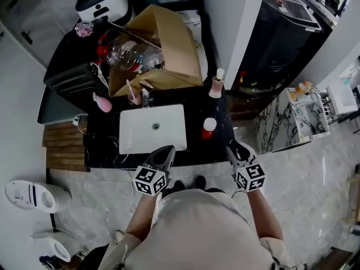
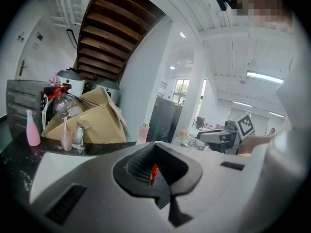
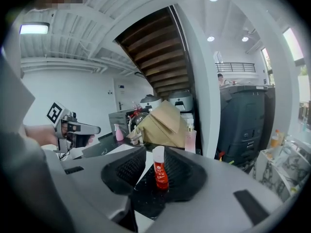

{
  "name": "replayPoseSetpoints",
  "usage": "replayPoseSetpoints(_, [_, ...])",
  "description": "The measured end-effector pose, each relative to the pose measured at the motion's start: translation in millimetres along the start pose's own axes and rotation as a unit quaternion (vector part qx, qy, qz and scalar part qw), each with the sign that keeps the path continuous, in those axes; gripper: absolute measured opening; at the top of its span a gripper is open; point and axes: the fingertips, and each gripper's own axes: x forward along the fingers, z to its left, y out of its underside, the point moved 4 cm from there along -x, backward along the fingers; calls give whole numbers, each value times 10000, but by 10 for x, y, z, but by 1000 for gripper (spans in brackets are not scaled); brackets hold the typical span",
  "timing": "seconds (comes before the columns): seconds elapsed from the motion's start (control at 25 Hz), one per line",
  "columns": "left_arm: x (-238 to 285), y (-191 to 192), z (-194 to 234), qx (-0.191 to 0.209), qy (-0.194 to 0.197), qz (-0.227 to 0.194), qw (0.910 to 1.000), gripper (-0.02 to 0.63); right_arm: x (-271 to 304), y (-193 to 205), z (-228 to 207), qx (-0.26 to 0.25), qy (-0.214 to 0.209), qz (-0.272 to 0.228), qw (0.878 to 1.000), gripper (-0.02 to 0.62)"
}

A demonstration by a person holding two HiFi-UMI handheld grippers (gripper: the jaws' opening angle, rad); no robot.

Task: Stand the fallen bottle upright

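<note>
Counter [image 1: 101,145]: black stone, filling the middle of the head view; cluttered along its upper edge.
Cardboard box [image 1: 180,44]: upper centre, open, with clear plastic bottles inside.
Sink [image 1: 125,129]: white basin set into the counter, centre frame.
Left claw [image 1: 164,153]: at the counter's lower edge below the sink; jaws all but together, nothing between them.
Right claw [image 1: 239,151]: at the lower right corner of the counter; jaws partly apart, gripping nothing. The bottle lines up through their gap but stands beyond them, untouched.
Red bottle [image 1: 208,128]: on the counter just right of the sink, upright, white cap on top, apart from both claws.
Step in hand: judged to be the end of the task; the bottle stands unaided.
Next move: calls only for keeping both claws clear, so the narrow bottle is not knocked over.
</note>
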Motion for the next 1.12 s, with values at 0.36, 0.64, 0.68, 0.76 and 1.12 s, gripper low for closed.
replayPoseSetpoints(0.36, [-111, -65, 146, 39, 223, -39, 9997, 8, -52, -136, 177, 100, 160, -239, 9995, 48])
replayPoseSetpoints(0.64, [-140, -106, 176, 56, 305, -72, 9995, 8, -75, -198, 213, 76, 282, -379, 9989, 38])
replayPoseSetpoints(0.68, [-147, -105, 176, 62, 315, -75, 9995, 8, -80, -195, 213, 87, 297, -383, 9988, 38])
replayPoseSetpoints(0.76, [-152, -107, 171, 71, 334, -84, 9994, 8, -88, -195, 208, 115, 320, -399, 9986, 38])
replayPoseSetpoints(1.12, [-163, -124, 193, 66, 339, -105, 9993, 8, -54, -200, 240, 108, 276, -402, 9988, 37])
